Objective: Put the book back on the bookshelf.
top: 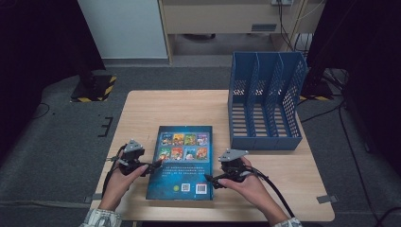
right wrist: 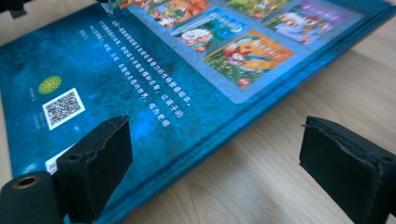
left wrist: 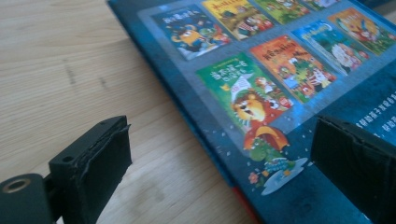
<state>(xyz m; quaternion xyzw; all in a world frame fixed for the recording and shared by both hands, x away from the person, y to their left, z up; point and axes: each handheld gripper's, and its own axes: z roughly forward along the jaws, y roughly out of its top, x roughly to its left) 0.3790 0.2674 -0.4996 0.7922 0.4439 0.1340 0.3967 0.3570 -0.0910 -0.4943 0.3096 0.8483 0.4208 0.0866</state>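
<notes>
Both grippers, left gripper [top: 152,165] and right gripper [top: 211,179], stand released, flanking the book [top: 181,161] flat on the table [top: 142,113]. Straddle each side edge squarely, then clench evenly before lifting toward the far-right file rack [top: 265,101].

Even, soft light falls from above on the wooden table [top: 189,106] in the high view, while the floor and corners around it sink into near-black. That view is slightly soft overall. In both gripper views the book [left wrist: 289,88] cover nearest the lens is fairly sharp and blurs toward its far edge; a pale sheen lies across it.
</notes>
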